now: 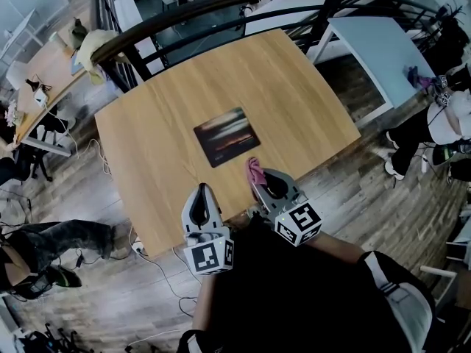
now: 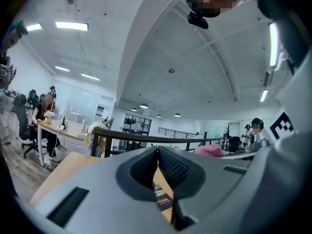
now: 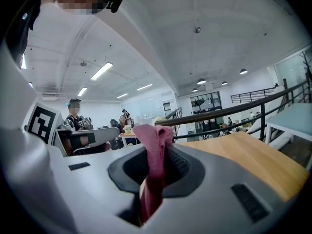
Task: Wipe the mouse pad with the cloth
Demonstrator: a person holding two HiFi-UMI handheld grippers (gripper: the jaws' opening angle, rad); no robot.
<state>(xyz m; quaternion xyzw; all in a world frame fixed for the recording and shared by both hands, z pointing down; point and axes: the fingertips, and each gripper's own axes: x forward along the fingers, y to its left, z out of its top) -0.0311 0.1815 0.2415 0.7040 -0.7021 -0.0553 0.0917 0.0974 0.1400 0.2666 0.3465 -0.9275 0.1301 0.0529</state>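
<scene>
Right tool [image 1: 255, 181] clamped on pink cloth [image 1: 254, 169], mouse pad [image 1: 227, 136] near ahead, left tool [image 1: 202, 191] together, empty

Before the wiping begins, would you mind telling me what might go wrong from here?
1. The mouse pad lies loose on the smooth table, and the left gripper is shut and off it, so a stroke may push the pad along.
2. The right gripper pinches the cloth as a narrow bunch, so its hard jaws might rub the pad, or the cloth could slip out.
</scene>
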